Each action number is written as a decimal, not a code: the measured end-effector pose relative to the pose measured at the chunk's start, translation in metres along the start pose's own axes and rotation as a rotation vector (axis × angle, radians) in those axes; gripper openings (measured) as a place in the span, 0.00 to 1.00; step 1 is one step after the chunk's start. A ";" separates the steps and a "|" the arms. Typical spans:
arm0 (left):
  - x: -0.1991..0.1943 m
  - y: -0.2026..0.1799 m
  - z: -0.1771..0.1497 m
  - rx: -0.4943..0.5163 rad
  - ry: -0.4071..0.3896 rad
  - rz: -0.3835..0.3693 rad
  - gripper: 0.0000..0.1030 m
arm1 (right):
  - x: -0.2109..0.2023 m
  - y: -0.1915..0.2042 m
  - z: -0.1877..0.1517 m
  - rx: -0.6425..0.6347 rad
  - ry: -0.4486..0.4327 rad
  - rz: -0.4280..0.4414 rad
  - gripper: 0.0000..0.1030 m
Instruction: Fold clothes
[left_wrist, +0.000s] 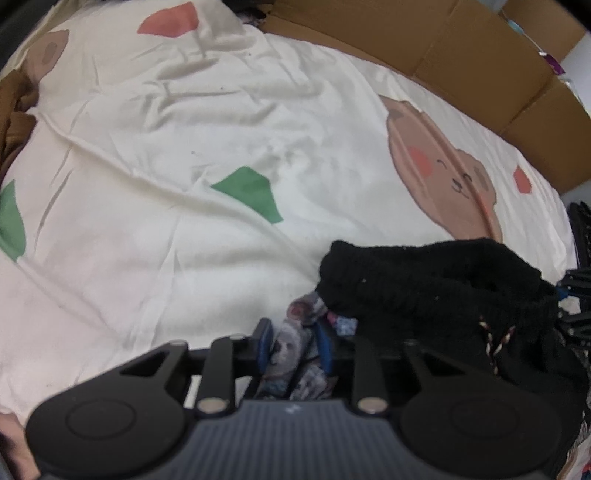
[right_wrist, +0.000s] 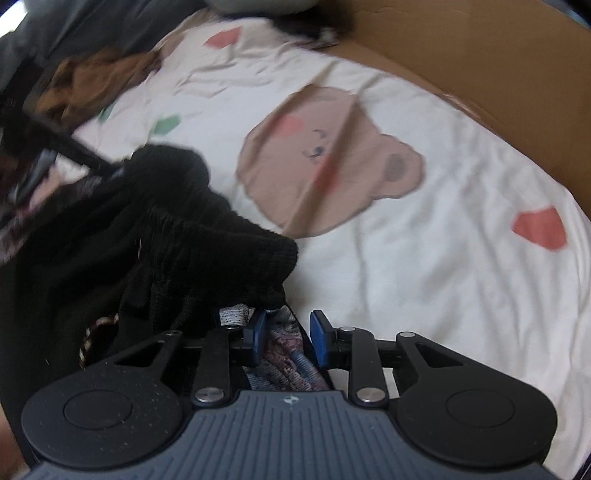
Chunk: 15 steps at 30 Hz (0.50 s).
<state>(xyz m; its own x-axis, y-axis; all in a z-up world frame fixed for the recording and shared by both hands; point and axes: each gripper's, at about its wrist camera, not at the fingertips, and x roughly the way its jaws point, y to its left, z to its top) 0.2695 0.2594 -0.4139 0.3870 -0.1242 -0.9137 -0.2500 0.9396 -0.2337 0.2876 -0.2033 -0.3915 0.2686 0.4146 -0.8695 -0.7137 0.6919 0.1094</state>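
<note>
We hold one dark garment between both tools over the bear-print bedsheet (left_wrist: 192, 122). The left gripper (left_wrist: 295, 343) has its blue pads partly apart with patterned grey fabric (left_wrist: 295, 347) lying between them; we cannot tell whether the pads press on that cloth or merely straddle it. Just to the right of it and slightly ahead, the black knit garment (left_wrist: 436, 291) bulges up in a thick roll, and a braided drawcord (left_wrist: 495, 343) dangles from it.

The right gripper (right_wrist: 288, 336) also shows a gap between its pads, with the same patterned lining (right_wrist: 284, 350) running through it; the left pad touches cloth, while the right pad seems to stand clear. The black knit heaps to its left and ahead, reaching toward the left tool at the picture's far-left edge.

The risks, as we judge them:
- Neither grip looks firm, so the cloth may slip out and the fold collapse.
- We seem to pinch only the thin lining, so the heavy knit may sag and bunch.
- The loose cord could snag on a finger linkage.
- The cardboard box (right_wrist: 480, 66) sits ahead on the right; a wide swing could brush it.
</note>
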 end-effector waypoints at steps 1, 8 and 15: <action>0.000 0.000 0.000 0.002 -0.001 -0.001 0.29 | 0.004 0.002 0.002 -0.018 0.009 0.010 0.32; 0.000 0.000 -0.003 0.020 -0.017 0.002 0.30 | 0.017 0.012 0.008 -0.126 0.025 0.026 0.32; -0.001 -0.003 -0.006 0.030 -0.031 0.013 0.30 | 0.002 0.020 0.002 -0.167 -0.050 -0.056 0.25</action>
<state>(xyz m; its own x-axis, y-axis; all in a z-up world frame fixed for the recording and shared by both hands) 0.2648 0.2546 -0.4147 0.4112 -0.1028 -0.9057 -0.2283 0.9503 -0.2115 0.2748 -0.1876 -0.3899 0.3398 0.4096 -0.8466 -0.7929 0.6089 -0.0237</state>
